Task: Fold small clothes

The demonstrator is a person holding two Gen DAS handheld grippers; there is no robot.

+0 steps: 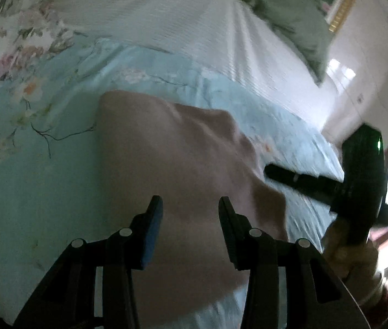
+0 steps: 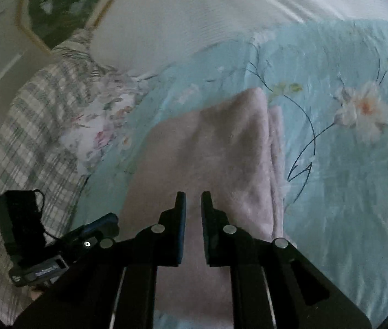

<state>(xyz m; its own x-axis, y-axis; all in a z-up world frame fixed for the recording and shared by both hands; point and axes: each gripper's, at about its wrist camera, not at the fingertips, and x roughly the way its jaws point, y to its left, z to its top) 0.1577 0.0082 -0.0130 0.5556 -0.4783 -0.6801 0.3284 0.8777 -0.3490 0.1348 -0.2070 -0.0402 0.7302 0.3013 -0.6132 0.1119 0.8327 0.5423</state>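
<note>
Pink garment (image 1: 177, 159) spread folded on the floral blue bedcover (image 1: 29, 164)
From the left wrist, the left gripper (image 1: 191, 211) is seen above its near part, jaws apart, nothing clamped; the right gripper (image 1: 273, 171) is beside its right edge. From the right wrist, the garment (image 2: 210, 148) is seen under narrowly parted, empty jaws of that gripper (image 2: 194, 203). No writing can be read

The pink garment (image 2: 207, 159) lies flat on the blue quilt (image 2: 344, 192). To its right in the right wrist view, the quilt is bare. To its left, a plaid pillow (image 2: 37, 126) and the left gripper (image 2: 106, 220) crowd the way. Beyond it lies bare white sheet (image 1: 166, 13); further off, a grey-green pillow (image 1: 289, 19) blocks the far corner.
</note>
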